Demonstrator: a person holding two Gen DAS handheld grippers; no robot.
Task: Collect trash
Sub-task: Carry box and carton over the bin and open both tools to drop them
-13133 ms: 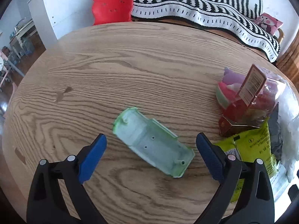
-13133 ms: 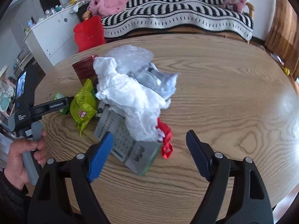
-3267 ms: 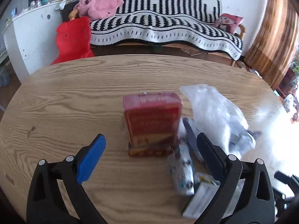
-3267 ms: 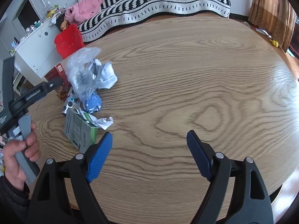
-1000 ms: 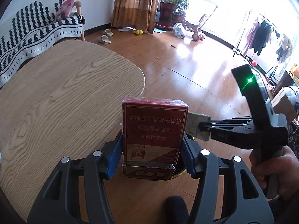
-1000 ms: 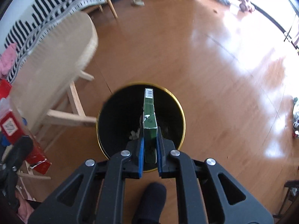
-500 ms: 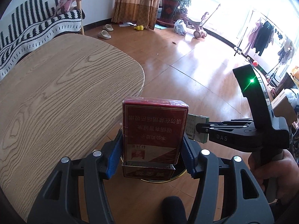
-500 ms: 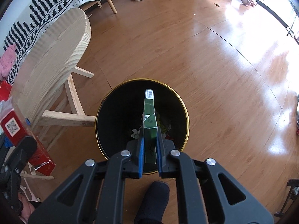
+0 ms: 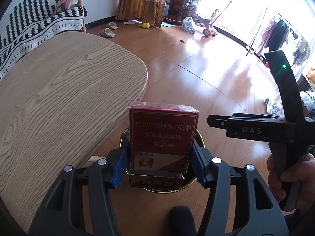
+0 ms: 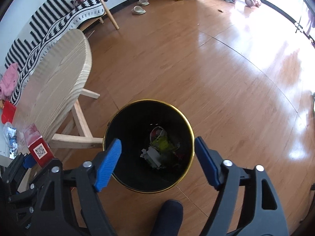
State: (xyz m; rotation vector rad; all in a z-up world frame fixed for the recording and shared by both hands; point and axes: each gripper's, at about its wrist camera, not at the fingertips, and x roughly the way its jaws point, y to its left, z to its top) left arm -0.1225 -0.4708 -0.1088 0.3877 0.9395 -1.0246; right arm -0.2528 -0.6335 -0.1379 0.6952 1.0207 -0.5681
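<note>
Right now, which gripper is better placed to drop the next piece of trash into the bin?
Left. The left gripper is shut on the red box above the bin; the right gripper is open and holds nothing.

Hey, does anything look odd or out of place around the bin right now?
Nothing spilled: the trash sits inside the black bin. The one oddity is the red box in the left hand-held gripper, held upside down so its printed text reads inverted.
</note>
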